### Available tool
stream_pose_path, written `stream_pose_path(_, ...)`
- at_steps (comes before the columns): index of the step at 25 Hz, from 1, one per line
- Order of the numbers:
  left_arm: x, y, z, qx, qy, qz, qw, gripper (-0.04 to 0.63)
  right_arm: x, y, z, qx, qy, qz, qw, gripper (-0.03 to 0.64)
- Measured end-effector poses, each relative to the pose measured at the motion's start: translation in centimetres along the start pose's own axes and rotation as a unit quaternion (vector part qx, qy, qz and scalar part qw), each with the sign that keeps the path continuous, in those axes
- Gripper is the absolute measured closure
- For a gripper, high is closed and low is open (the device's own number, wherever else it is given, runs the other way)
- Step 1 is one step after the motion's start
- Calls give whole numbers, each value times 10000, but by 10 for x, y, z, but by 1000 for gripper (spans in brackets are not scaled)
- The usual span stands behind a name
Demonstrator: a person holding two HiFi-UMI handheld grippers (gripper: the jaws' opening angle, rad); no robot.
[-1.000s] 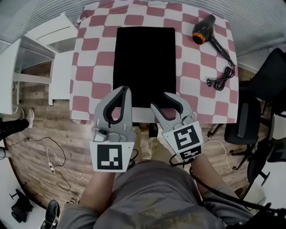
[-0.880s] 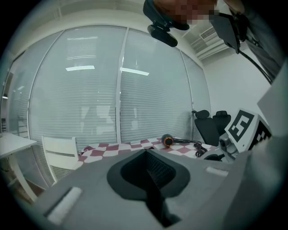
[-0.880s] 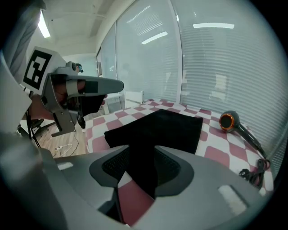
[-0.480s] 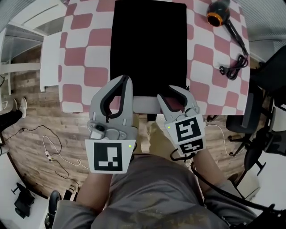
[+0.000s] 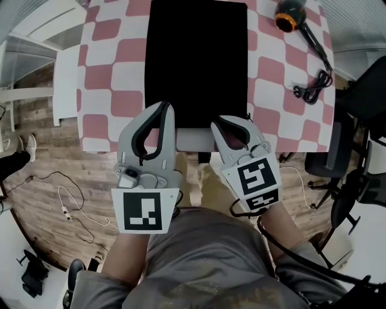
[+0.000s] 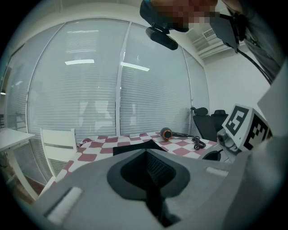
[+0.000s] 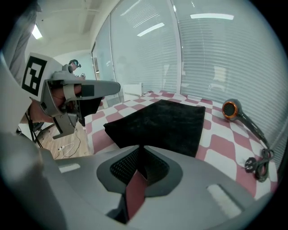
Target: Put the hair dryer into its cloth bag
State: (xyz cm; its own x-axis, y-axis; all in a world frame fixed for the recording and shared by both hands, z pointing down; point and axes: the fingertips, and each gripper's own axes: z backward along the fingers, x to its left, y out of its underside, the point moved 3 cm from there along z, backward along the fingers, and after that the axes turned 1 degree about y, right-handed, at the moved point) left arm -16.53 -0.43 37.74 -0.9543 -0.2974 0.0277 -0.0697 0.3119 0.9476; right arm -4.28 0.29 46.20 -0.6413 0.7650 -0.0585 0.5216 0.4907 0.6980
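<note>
The black cloth bag (image 5: 196, 60) lies flat on the pink-and-white checked table (image 5: 114, 102). The hair dryer (image 5: 288, 13), black with an orange ring, rests at the far right corner, and its coiled cord (image 5: 310, 89) trails toward me. My left gripper (image 5: 164, 108) hangs over the bag's near edge with its tips together and nothing in them (image 6: 146, 152). My right gripper (image 5: 222, 122) has just been closing. Its tips now meet above the bag's near edge (image 7: 140, 148), and I see nothing between them. The bag (image 7: 162, 121) and dryer (image 7: 230, 109) lie ahead of it.
A white chair (image 5: 63, 72) stands left of the table. Black office chairs (image 5: 338, 163) stand at the right. Loose cables (image 5: 72, 211) lie on the wooden floor below the table's near edge. Glass walls with blinds lie beyond the table.
Both grippers have sunk toward the table's near edge. The right gripper's jaws went from apart to together. The bag and dryer have not moved.
</note>
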Motion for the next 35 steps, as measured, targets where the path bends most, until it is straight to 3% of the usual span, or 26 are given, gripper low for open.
stream_pose_path(6,5,-26,13,-223,-135,-185,9995,595,4,-27,20,-230,-234,-51,9994,561)
stream_pose_path(10,5,-37,20,-305,-170,-223,9991,595,6,-25,19,9,-258,74,9996,558)
stream_pose_path(22,-3,-2,15,60,61,-62,9999,595,3,16,-12,396,-282,-298,9984,554)
stream_pose_path(27,-5,-2,16,-15,72,-92,9999,595,4,17,-14,464,-372,-266,9979,555)
stream_pose_path(35,-11,-24,29,-195,94,-470,9987,595,0,-34,21,-144,-471,-585,9971,566)
